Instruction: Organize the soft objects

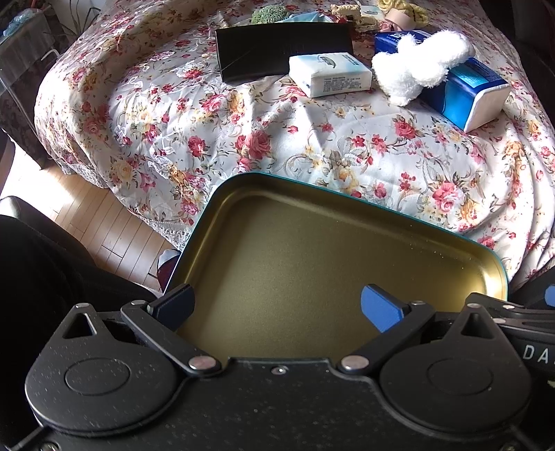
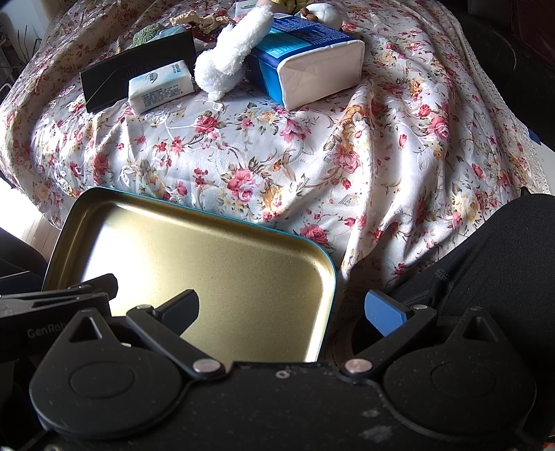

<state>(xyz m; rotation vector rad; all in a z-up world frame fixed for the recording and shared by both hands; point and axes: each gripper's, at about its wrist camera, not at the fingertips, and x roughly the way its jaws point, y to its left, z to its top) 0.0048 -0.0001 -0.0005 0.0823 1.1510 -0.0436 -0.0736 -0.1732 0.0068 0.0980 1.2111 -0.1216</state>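
An empty tin tray [image 1: 312, 260] with a gold inside and a teal rim lies at the near edge of the flowered bed. My left gripper [image 1: 277, 307] hovers open over its near side, fingers spread wide and holding nothing. My right gripper [image 2: 281, 310] is open too, straddling the right rim of the tray [image 2: 208, 260]. Farther up the bed lie a white fluffy plush [image 1: 416, 66] [image 2: 236, 52], a small white tissue pack [image 1: 329, 74] [image 2: 161, 86] and a large blue tissue pack [image 1: 468, 90] [image 2: 312, 59]. The plush leans on the blue pack.
A flat black box [image 1: 277, 48] lies behind the small pack. Green [image 1: 267, 14] and yellow [image 1: 406, 8] knitted items sit at the far end of the bed. A person's black-clad leg [image 2: 485, 260] is right of the tray. Wooden floor [image 1: 86, 215] lies left of the bed.
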